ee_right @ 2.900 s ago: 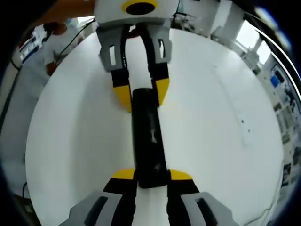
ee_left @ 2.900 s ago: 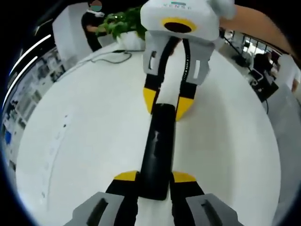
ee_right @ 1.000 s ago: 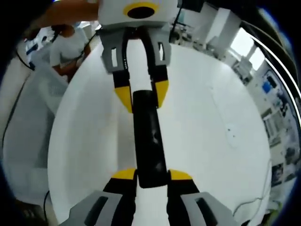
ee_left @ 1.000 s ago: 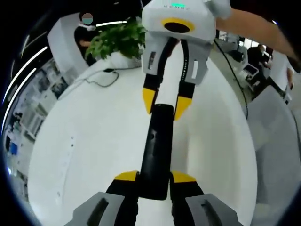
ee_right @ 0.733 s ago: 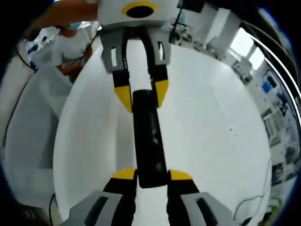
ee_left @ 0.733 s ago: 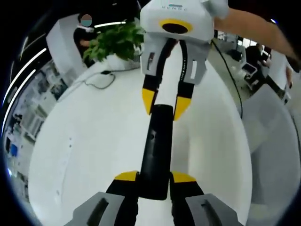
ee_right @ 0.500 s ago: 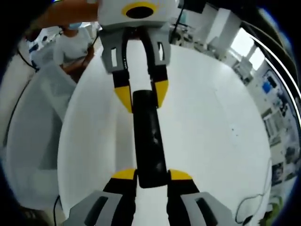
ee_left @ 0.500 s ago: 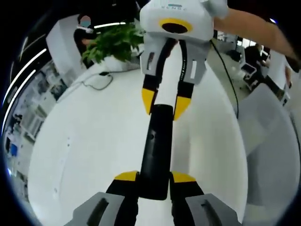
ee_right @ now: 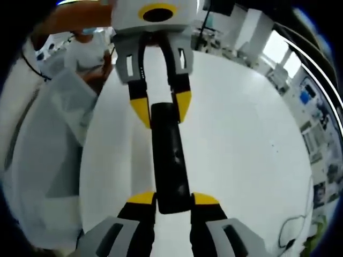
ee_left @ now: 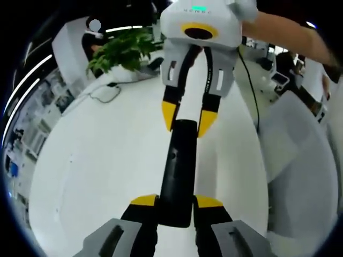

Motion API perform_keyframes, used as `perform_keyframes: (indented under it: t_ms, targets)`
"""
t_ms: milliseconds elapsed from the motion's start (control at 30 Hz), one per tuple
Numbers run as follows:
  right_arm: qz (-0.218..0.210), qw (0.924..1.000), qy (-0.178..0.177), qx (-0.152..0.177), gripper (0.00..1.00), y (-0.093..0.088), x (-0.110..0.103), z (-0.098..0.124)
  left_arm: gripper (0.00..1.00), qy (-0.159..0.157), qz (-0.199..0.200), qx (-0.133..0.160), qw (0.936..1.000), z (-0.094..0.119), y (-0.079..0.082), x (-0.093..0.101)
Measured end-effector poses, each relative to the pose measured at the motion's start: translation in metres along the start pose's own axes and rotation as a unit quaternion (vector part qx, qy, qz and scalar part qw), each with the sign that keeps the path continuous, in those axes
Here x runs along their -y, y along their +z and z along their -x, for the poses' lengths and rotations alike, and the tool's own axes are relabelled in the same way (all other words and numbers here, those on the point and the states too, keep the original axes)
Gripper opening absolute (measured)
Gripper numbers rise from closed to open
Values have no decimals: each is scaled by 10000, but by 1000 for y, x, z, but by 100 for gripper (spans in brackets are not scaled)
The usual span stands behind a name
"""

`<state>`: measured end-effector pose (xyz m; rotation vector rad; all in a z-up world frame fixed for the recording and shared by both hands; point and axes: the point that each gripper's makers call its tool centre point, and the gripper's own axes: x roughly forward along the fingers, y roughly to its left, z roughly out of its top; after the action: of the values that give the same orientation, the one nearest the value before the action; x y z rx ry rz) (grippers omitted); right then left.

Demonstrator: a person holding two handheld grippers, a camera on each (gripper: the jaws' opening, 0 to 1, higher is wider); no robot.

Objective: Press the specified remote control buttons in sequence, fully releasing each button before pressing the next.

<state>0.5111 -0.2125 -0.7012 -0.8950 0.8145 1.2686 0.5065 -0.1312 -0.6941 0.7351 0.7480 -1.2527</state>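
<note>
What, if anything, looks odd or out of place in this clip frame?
The remote control is off the white table, clamped end to end between the left gripper and right gripper. With both shut on it, neither is free to press a button. Nothing looks spilled or damaged.

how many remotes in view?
1. A black remote control, seen again in the right gripper view, held between both grippers above the white table.

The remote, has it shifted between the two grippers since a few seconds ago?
No. The remote sits clamped the same between the left gripper and right gripper; only the background has swung.
</note>
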Motion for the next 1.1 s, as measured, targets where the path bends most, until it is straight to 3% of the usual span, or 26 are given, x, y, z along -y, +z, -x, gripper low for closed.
perform_keyframes:
  t_ms: [500, 1100]
  targets:
    - [-29, 9997, 248, 63, 21, -9, -59, -16, 24, -302, 229, 22, 9993, -16, -22, 54]
    - [-239, 9988, 365, 213, 21, -27, -87, -35, 24, -485, 218, -65, 9986, -35, -34, 82]
